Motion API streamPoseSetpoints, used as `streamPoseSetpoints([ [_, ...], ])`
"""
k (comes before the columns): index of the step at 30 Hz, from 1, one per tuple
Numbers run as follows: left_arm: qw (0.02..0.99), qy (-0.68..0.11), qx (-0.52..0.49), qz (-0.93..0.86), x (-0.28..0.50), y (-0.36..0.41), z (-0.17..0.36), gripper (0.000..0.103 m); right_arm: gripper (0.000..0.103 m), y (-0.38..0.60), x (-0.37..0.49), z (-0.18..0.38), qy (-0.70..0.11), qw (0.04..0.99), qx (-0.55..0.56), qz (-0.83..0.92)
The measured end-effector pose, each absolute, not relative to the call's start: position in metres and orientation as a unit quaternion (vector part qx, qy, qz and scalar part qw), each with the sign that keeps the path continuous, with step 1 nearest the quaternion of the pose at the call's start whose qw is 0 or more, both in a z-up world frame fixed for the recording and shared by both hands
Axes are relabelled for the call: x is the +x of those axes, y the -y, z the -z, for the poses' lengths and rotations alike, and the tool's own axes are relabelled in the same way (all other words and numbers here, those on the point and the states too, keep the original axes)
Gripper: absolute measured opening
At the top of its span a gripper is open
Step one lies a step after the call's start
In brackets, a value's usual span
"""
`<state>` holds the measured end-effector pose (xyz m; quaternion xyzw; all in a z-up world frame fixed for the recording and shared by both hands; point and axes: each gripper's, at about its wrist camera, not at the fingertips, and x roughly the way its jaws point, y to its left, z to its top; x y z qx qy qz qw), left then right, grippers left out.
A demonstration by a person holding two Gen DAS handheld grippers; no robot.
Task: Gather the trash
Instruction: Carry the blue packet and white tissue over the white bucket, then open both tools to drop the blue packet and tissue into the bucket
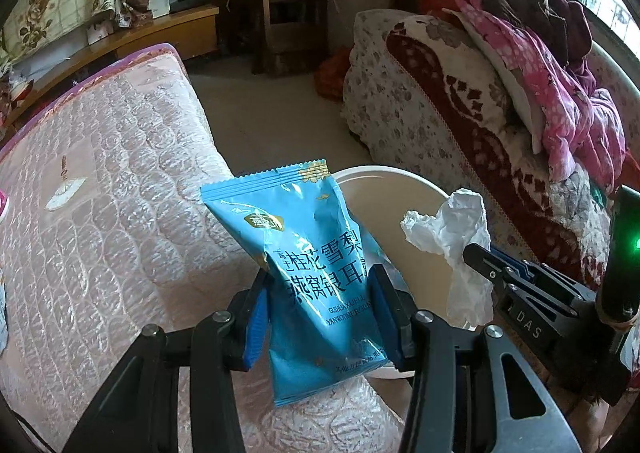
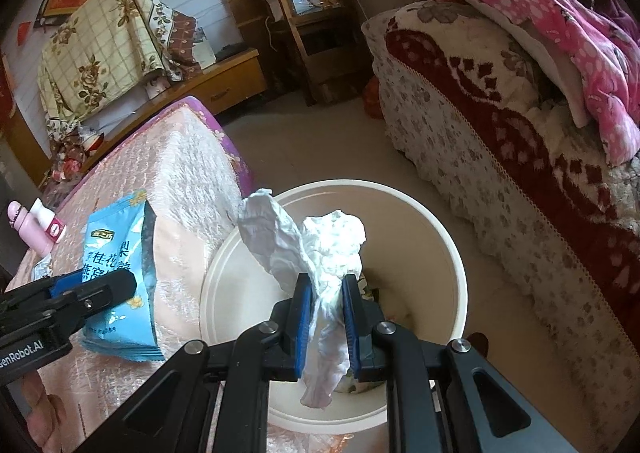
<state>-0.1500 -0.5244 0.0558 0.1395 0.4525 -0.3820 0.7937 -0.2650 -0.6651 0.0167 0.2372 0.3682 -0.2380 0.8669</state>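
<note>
**Ana:** Grippers first — what does each one have?

**Ben:** Left gripper (image 1: 318,317) pinches a blue snack packet (image 1: 316,273); its blue pads (image 1: 256,327) press on the packet's two sides, roughly midway up. The packet stands upright between the fingers, serrated top edge pointing away from the tool, bottom seal hanging nearer the camera.

**Ana:** And the right?

**Ben:** Right gripper (image 2: 326,317) is squeezed tight on a crumpled white tissue (image 2: 320,253). The wad bulges out ahead of the fingertips and a tail of it droops back below the pads.

**Ana:** Where is the bin?

**Ben:** A cream round bin (image 2: 452,253) sits directly ahead of and under the right gripper, so the tissue hangs over its mouth. From the left gripper, the bin (image 1: 400,177) lies just behind and to the right of the packet, partly hidden by it.

**Ana:** Anything inside it?

**Ben:** Some scraps lie at the bottom; I cannot tell what they are.

**Ana:** What surrounds the tools?

**Ben:** A pink quilted mattress (image 1: 120,193) lies to the left of both grippers, touching the bin's side. A floral-covered sofa (image 2: 500,173) piled with pink clothing (image 2: 560,33) stands well apart on the right. A pink bottle (image 2: 24,225) rests on the mattress, far left of the right gripper.
</note>
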Motion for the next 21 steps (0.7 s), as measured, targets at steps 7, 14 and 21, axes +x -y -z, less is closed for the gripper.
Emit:
streamPoseSetpoints([
  [7, 0.793, -0.454, 0.140, 0.383, -0.147, 0.528, -0.053, 0.049, 0.018, 0.664, -0.263, -0.016, -0.371, 0.867, 0.235, 0.236],
  [14, 0.793, -0.456, 0.136, 0.381, -0.142, 0.531, -0.049, 0.049, 0.018, 0.663, -0.261, -0.015, -0.372, 0.867, 0.234, 0.235],
  [21, 0.791, -0.456, 0.132, 0.386, -0.137, 0.534, -0.047, 0.049, 0.018, 0.666, -0.260, -0.014, -0.372, 0.866, 0.234, 0.238],
])
